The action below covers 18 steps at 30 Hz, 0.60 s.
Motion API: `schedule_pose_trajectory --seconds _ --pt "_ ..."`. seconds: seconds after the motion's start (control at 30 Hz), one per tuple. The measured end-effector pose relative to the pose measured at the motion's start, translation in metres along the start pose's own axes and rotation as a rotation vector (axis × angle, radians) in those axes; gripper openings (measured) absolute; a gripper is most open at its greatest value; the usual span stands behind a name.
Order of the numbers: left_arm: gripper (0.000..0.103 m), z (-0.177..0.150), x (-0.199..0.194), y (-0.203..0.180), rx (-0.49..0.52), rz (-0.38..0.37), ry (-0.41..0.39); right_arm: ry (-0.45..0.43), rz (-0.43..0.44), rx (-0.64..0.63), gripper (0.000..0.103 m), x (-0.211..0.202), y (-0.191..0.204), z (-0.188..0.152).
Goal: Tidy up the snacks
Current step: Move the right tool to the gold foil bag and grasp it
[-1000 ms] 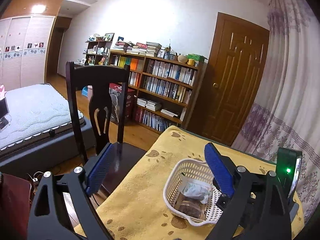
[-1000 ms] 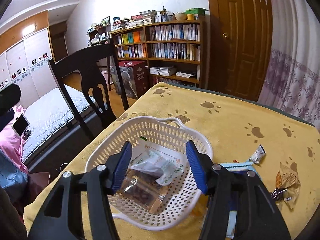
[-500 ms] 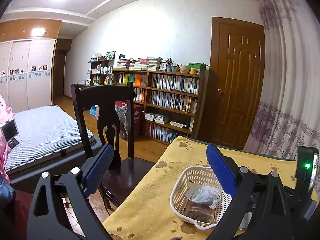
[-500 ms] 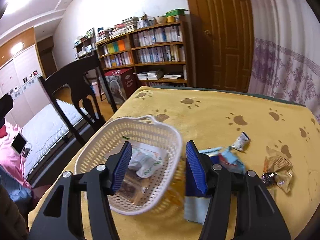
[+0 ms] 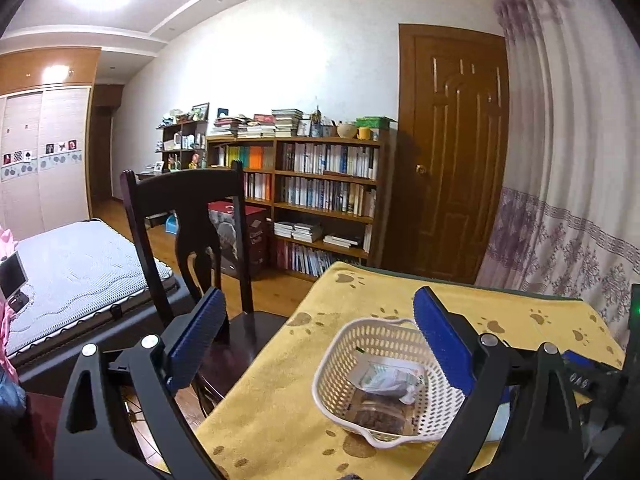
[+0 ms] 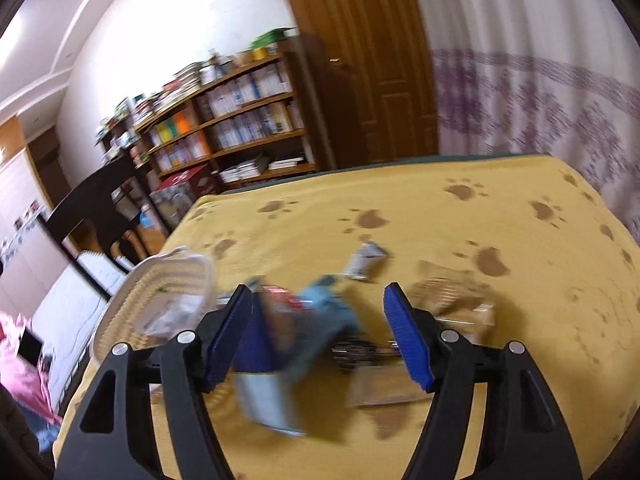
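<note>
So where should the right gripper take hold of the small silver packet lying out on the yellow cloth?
Probably across its narrow middle, coming straight down from above. The silver packet lies flat and apart from the other wrappers, its long axis slanted, so the open right gripper would need to turn to span the short width.

basket (image 5: 344,344): perforated white plastic | tablecloth (image 6: 420,220): matt yellow cloth | door (image 5: 452,152): glossy wood

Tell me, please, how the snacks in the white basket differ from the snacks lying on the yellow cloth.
The snacks in the white basket number two: a pale packet over a brown one. The loose snacks are more: a blue packet, a silver wrapper and a clear wrapper. The basket ones are stacked; the loose ones are spread across the yellow cloth before the open right claw. All are wrapped.
</note>
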State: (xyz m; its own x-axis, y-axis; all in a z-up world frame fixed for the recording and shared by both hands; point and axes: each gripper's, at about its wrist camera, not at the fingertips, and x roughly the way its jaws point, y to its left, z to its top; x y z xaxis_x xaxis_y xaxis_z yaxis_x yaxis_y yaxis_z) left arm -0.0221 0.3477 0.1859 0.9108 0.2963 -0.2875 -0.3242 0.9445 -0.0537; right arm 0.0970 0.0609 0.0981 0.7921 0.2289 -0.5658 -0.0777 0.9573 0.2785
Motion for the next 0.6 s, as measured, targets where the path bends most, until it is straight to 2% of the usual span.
schedule_pose_trajectory --seconds 0.1,0.27,0.6 --pt "0.096 -0.004 0.001 -0.01 0.014 -0.02 0.015 0.001 -0.032 0.074 0.069 -0.003 -0.039 0.002" --pt "0.096 -0.01 0.004 -0.025 0.036 -0.07 0.047 -0.003 -0.071 0.131 0.069 -0.006 -0.08 0.0" --pt "0.096 -0.025 0.012 -0.052 0.029 -0.218 0.155 0.076 -0.072 0.238 0.069 0.018 -0.127 -0.005"
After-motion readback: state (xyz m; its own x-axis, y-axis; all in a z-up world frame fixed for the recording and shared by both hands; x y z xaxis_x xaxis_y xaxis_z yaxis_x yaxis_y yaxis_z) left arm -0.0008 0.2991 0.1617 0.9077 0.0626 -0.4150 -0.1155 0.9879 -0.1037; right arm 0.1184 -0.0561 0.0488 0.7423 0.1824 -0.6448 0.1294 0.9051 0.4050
